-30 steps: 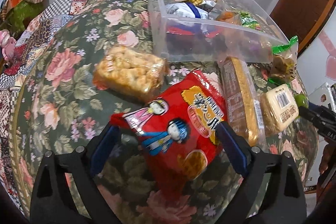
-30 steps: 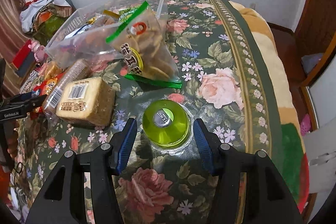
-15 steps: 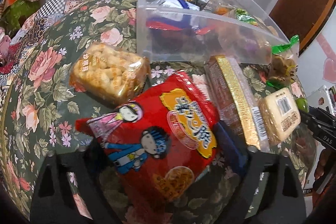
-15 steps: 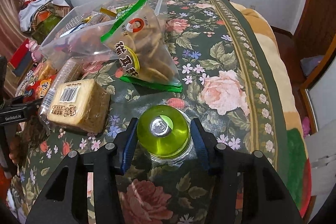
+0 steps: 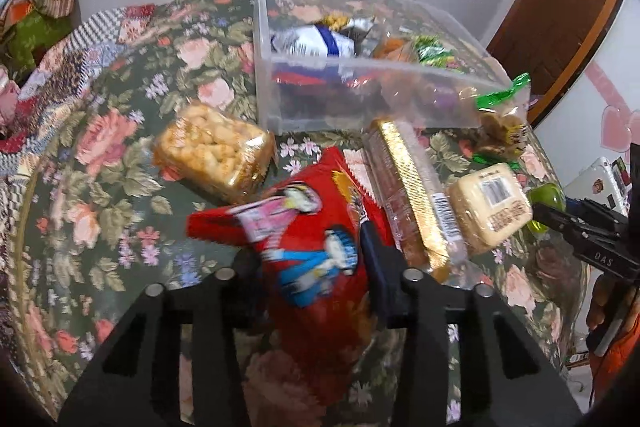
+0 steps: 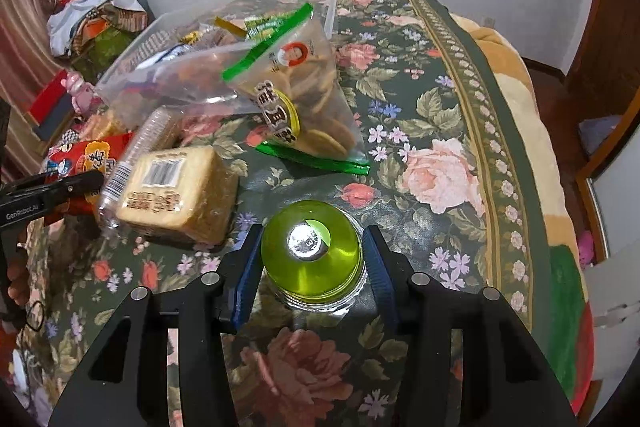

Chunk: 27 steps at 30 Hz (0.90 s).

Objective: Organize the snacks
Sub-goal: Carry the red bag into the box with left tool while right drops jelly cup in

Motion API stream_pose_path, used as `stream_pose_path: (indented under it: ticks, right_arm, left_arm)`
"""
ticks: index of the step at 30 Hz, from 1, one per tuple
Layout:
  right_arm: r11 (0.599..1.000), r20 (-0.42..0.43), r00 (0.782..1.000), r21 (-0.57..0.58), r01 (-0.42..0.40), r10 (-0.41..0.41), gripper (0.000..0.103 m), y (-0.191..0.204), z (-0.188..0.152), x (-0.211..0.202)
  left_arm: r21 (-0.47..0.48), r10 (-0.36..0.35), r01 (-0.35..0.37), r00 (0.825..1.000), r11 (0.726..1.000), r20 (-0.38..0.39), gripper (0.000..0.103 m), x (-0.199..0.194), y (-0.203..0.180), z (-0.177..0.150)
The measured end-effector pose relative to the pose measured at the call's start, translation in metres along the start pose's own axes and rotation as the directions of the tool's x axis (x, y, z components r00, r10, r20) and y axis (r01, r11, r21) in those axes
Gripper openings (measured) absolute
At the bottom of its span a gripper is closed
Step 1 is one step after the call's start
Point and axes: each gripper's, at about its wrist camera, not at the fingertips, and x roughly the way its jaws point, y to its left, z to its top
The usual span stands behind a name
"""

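Left gripper (image 5: 316, 259) closing, pinching red snack bag (image 5: 316, 247); right gripper (image 6: 310, 267) clamps green-capped bottle (image 6: 312, 251); both bound for clear bin (image 5: 360, 99).

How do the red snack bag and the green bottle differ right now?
The red snack bag is a flat, soft printed packet; the green bottle is a round, rigid container standing upright. The bag is crumpled between the closing jaws of the left gripper; the bottle keeps its shape in the right gripper. Both are gripped over the floral cloth.
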Motion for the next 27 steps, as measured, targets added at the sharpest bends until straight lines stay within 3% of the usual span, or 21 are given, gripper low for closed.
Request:
stream_pose_path:
  ticks: [8,13,27]
  right_arm:
    - [0.999,0.066,0.998,-0.032,0.003,-0.001,0.046,0.008,0.019,-0.024]
    - [0.999,0.107,0.994,-0.047,-0.006,0.011,0.046,0.015,0.031,-0.035]
    - [0.997,0.216,0.976,-0.079,-0.006,0.023,0.046,0.028,0.066,-0.06]
  left_arm:
    - [0.078,0.026,-0.031,0.998,0.997,0.058,0.031,-0.036,-0.012,-0.003]
    - [0.065,0.028,-0.033,0.997,0.997,0.076,0.03,-0.046,-0.011,0.006]
    - [0.08,0.042,-0.06,0.978,0.995,0.206,0.029,-0.089,-0.014,0.051]
